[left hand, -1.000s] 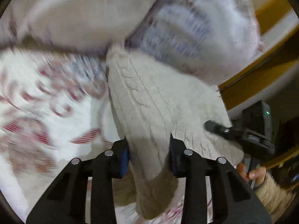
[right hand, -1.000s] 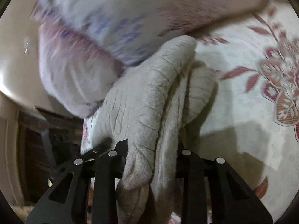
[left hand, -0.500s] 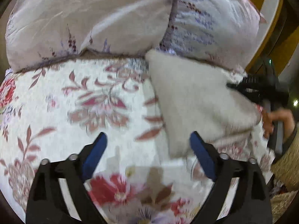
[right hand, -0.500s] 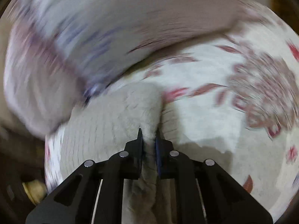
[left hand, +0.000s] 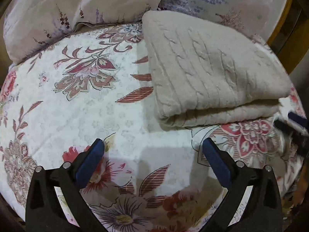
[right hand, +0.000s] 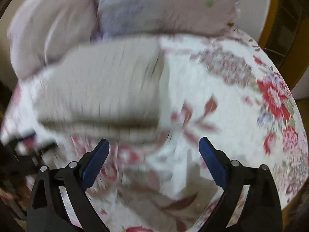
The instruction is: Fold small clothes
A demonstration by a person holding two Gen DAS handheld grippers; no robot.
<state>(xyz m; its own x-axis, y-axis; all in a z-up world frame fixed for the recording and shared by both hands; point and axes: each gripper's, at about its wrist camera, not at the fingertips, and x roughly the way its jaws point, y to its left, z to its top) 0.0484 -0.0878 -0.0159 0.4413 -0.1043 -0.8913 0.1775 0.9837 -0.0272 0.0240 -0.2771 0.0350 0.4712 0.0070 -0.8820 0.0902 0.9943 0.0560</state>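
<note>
**Two open tongs, one folded knit on the bed**

Left wrist view: left tongs (left hand: 152,148) released, blue pads spread wide, hovering above the floral bedspread (left hand: 96,106) and grasping nothing. Beige cable-knit garment (left hand: 208,73) folded into a thick rectangle, lying flat on the bedspread ahead and to the right of the tongs, far edge against the pillows (left hand: 87,9). Fold stacked in layers along the near edge. Dark tip of the right tongs (left hand: 289,123) just beside the garment's right corner, partly cut off by the frame.

Right wrist view (motion-blurred): right tongs (right hand: 154,147) likewise released, pads wide apart, empty. Same garment (right hand: 100,85) ahead and to the left, apart from both pads, resting on the bedspread (right hand: 222,96) below the pillows (right hand: 135,9). Finer detail lost to blur.
</note>
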